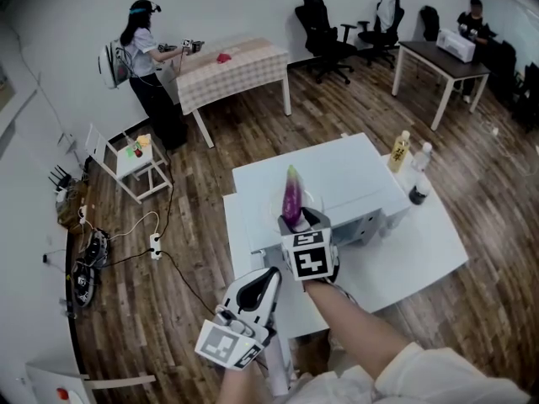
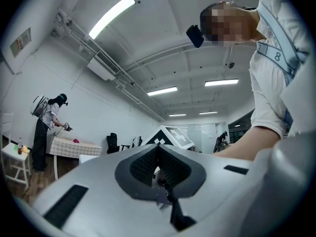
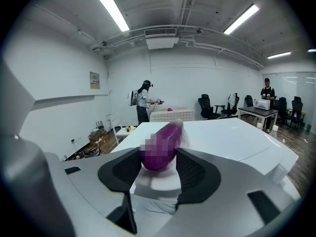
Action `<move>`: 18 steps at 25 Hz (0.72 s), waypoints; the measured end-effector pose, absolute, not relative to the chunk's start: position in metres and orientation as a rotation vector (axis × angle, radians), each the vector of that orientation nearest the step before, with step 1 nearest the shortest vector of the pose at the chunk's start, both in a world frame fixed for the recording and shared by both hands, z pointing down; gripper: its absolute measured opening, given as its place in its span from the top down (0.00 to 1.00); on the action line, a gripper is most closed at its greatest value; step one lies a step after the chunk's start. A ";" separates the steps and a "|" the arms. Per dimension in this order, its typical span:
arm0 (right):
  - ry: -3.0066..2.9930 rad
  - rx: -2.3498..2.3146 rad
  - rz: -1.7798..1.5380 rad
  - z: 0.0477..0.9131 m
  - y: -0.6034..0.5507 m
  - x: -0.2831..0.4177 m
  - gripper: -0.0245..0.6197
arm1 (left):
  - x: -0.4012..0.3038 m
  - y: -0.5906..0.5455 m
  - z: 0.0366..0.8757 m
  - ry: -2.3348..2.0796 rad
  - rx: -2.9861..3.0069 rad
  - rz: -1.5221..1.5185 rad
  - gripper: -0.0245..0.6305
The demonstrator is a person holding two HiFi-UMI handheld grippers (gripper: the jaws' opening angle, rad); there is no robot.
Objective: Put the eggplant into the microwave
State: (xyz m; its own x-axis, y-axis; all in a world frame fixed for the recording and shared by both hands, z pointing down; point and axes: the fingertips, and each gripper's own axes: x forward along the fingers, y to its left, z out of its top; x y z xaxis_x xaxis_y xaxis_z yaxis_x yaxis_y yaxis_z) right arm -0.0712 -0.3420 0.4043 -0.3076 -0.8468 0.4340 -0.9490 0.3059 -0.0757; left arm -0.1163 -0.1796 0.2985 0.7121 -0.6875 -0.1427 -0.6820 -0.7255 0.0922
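My right gripper [image 1: 296, 219] is shut on a purple eggplant [image 1: 291, 196], which sticks up out of its jaws above the white microwave [image 1: 354, 171] on the white table [image 1: 421, 251]. In the right gripper view the eggplant [image 3: 163, 147] lies between both dark pads [image 3: 190, 167] and points out over the microwave's flat top [image 3: 232, 139]. Lower and to the left, my left gripper [image 1: 269, 278] hangs near the table's front edge, jaws together and nothing in them. The left gripper view shows its pads meeting [image 2: 159, 154] and the right gripper's marker cube beyond.
A yellow bottle [image 1: 399, 151] and a clear dark-capped bottle [image 1: 418, 175] stand at the table's right rear. Another person [image 1: 143, 53] works at a checkered table [image 1: 232, 70] far back. A small white stand [image 1: 130, 162] and floor cables [image 1: 93, 251] lie to the left.
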 end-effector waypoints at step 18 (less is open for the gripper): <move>-2.707 1.404 0.288 0.385 -0.301 -0.033 0.61 | -0.088 -0.166 0.306 -1.068 2.907 -0.213 0.96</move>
